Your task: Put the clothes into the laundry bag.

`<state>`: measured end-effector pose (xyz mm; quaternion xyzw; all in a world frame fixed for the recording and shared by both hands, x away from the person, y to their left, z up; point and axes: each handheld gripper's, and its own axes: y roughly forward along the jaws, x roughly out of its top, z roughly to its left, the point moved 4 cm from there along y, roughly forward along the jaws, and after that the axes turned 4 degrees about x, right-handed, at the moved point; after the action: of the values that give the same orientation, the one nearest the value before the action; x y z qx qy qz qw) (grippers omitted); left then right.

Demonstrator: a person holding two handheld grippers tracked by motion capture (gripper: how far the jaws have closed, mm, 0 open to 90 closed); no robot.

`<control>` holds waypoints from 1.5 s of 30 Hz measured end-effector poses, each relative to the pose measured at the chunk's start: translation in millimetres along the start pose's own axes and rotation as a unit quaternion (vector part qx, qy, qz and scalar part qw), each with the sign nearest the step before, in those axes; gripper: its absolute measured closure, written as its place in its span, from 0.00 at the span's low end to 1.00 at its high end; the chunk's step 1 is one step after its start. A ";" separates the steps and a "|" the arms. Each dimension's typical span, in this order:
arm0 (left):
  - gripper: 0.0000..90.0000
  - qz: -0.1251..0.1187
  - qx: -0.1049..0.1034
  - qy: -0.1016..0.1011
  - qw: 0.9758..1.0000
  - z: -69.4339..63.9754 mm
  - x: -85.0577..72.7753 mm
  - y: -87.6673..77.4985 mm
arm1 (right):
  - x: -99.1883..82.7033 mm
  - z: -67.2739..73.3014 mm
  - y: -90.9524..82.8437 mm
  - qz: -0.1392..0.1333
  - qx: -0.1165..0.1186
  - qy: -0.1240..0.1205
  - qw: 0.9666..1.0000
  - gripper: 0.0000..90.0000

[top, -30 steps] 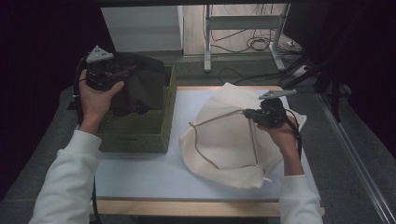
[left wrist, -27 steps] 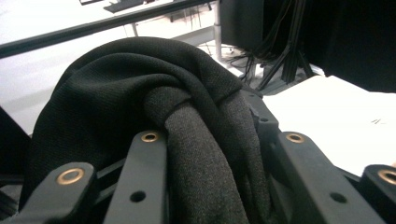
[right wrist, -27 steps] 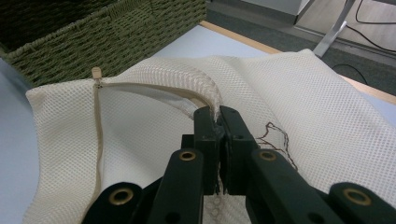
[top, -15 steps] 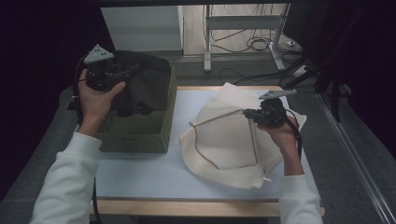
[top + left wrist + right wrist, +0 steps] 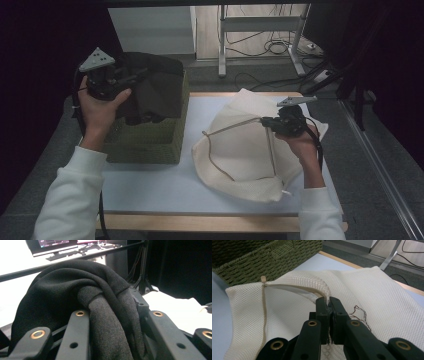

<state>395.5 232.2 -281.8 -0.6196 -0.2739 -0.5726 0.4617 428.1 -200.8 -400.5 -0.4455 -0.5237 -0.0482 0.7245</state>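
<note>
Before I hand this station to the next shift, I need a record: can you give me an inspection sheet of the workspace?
Surface: white table top with a wooden front edge, bare at the front.
Job's things: dark garment draped over the green wicker basket; cream mesh laundry bag lying flat, its zipper open.
Clutter: nothing seen.
Grippers: left gripper shut on the dark garment above the basket; right gripper shut on the bag's zipper edge, holding it raised.
Cables: one trails from each gripper; loose cables on the floor behind.
Surroundings: metal frame legs beyond the table, dark curtains at both sides.
</note>
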 end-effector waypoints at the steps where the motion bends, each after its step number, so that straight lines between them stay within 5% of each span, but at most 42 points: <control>1: 0.74 -0.005 -0.003 -0.001 1.000 -2.0 1.1 -2.6 | 0.0 -0.3 0.0 0.000 0.000 0.000 1.000 0.96; 11: 0.74 -0.014 -0.033 0.005 0.999 -22.3 6.7 -12.0 | -0.2 0.6 0.2 0.002 0.001 0.001 1.000 0.96; 45: 0.74 -0.027 -0.072 0.015 0.997 -49.0 2.4 -26.8 | -1.3 -0.8 -0.9 0.001 0.000 0.004 1.000 0.96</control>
<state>350.4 199.7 -276.6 -0.6351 -0.2419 -0.6120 0.4045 427.6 -202.4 -401.1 -0.4462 -0.5206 -0.0490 0.7263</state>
